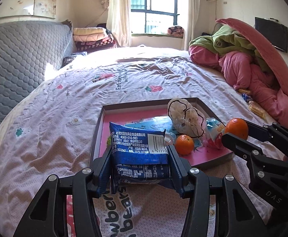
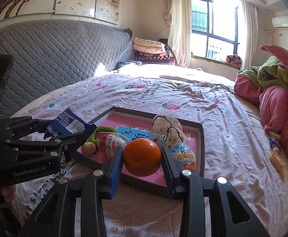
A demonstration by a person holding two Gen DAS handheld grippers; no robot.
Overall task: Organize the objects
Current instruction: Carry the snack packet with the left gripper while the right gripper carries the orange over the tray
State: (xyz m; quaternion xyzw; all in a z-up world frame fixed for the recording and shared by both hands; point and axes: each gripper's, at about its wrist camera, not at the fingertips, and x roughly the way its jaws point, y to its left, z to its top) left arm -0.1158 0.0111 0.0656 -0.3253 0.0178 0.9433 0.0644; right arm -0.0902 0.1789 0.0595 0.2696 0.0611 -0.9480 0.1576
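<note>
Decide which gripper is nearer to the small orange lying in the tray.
Left. The left gripper, shut on a blue packet, sits just beside the small orange. The right gripper, clamping another orange, is further off, past the tray edge.

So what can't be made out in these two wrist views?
- Blue snack packet: its front side, turned away in both views.
- Box: near-left floor, hidden by the packet in the left view.
- Small packets by the pink quilt: too small to read.
- The person: only a bit of hand, cut off at the right view's edge.
</note>
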